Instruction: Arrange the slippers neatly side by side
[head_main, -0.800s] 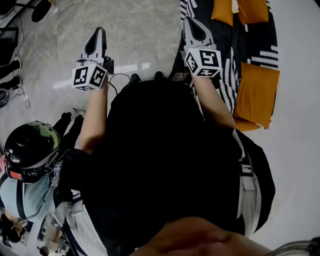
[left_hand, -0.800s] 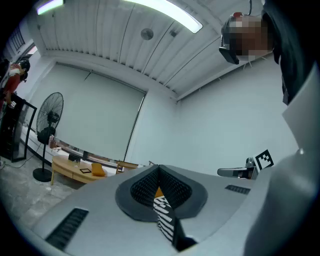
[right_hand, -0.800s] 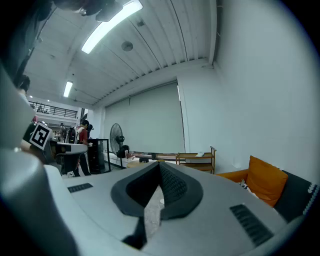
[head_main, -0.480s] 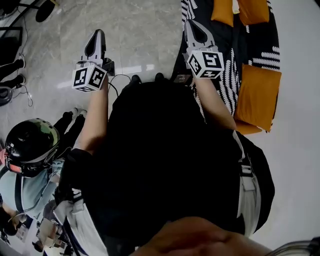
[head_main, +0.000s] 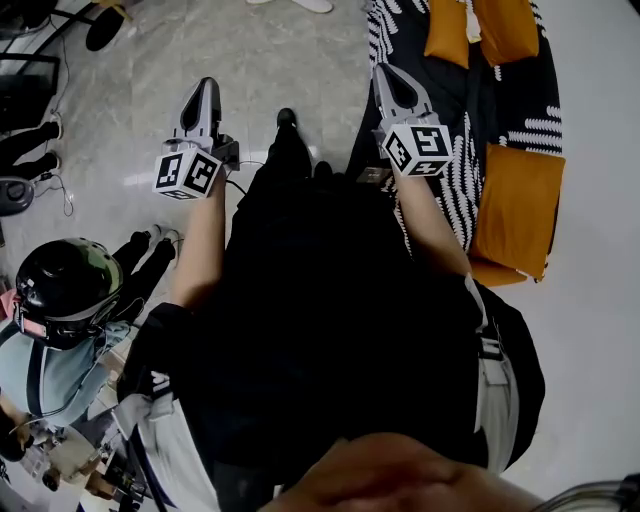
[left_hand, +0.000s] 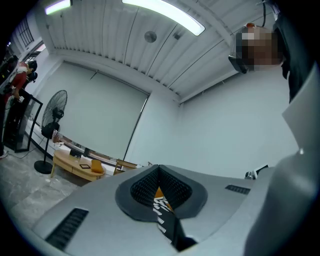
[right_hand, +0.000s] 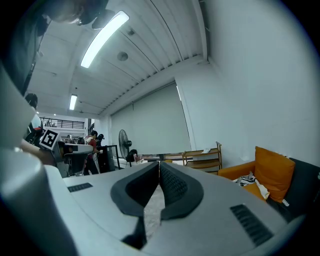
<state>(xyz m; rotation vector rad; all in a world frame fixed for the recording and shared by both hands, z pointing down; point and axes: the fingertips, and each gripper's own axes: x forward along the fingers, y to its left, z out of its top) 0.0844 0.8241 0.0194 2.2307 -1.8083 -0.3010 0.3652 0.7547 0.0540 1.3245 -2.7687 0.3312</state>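
Observation:
No slipper shows clearly in any view; only a white object (head_main: 300, 5) at the top edge of the head view, cut off by the frame, which I cannot identify. My left gripper (head_main: 205, 88) is held out over the grey marble floor, jaws shut and empty. My right gripper (head_main: 386, 74) hovers by the sofa's edge, also shut with nothing in it. In the left gripper view the gripper (left_hand: 159, 168) points up toward a white wall and ceiling. In the right gripper view the gripper (right_hand: 159, 165) faces across the room, its pads together.
A sofa (head_main: 455, 165) with a black-and-white patterned cover and orange cushions (head_main: 515, 205) stands at the right. My black-shod foot (head_main: 287, 120) is forward on the floor. A helmeted person (head_main: 60, 290) crouches at the lower left. A fan (left_hand: 56, 107) and a low wooden table (left_hand: 75, 167) stand further off.
Both grippers sit slightly lower in the head view. My foot has stepped forward between them, and the white object has come into view at the top edge.

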